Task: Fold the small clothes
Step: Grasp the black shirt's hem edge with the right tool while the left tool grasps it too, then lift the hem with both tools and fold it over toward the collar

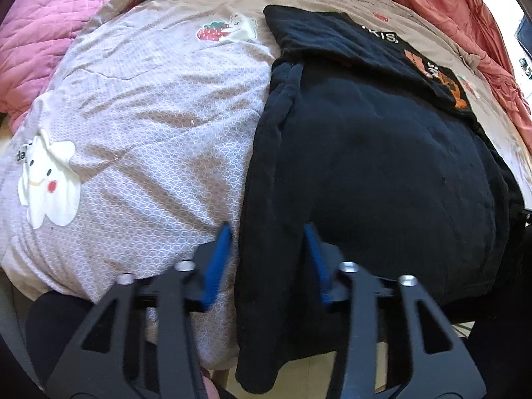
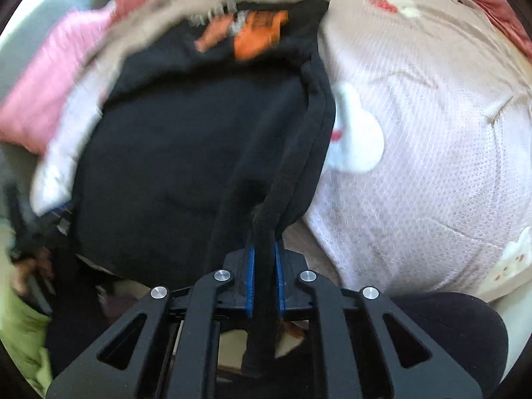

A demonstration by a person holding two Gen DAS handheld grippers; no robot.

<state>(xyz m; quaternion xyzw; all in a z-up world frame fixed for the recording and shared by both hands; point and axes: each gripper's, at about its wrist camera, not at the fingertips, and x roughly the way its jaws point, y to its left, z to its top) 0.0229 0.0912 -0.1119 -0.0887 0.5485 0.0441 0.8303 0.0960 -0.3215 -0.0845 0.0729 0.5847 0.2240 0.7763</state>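
- Black garment (image 2: 186,153): the right gripper (image 2: 265,266) is clenched on its hem; the left gripper (image 1: 267,242) straddles its edge, pads not visibly pressing.
- Next, likely: left grasps, both lift and fold.

A black garment (image 1: 382,166) lies on the patterned bedcover (image 1: 149,116). The left gripper (image 1: 269,232) straddles its near edge, blue fingers (image 1: 219,259) apart.

The black garment (image 1: 382,173) looks like soft, matt fleece. The bedsheet (image 1: 149,126) is thin printed cotton, a bit wrinkly. The pink quilt (image 1: 40,33) is stitched and puffy, pretty matt too.
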